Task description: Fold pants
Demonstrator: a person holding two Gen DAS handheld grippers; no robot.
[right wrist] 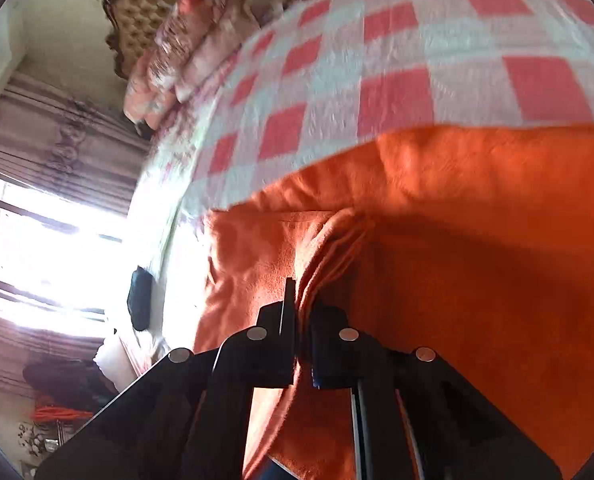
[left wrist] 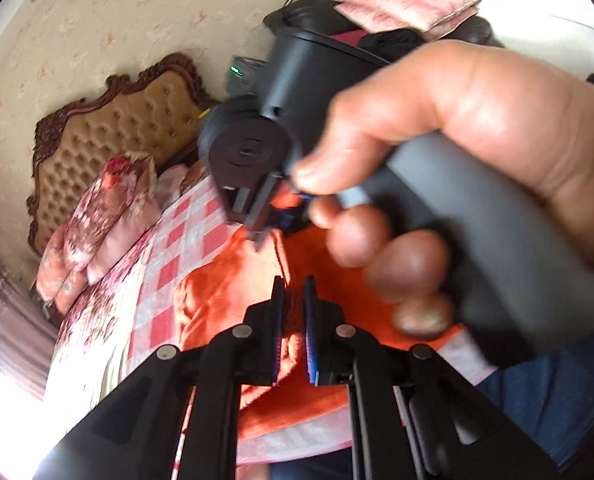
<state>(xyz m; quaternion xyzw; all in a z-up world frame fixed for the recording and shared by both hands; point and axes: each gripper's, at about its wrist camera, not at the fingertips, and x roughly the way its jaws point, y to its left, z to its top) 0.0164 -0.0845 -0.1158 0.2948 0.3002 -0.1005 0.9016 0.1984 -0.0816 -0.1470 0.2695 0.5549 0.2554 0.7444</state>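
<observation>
Pinching the orange pants [right wrist: 477,208] in both nearly closed claws, left claw [left wrist: 294,300] and right claw [right wrist: 301,300], keeping edges level over the bed [right wrist: 397,60] while folding.

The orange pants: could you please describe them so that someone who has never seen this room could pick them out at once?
Start from the bed with the tufted headboard and follow the red and white checked blanket toward the near edge. The orange pants lie on it, with folds pinched in the left gripper and the right gripper. They are the only plain, bright orange fabric there.
</observation>
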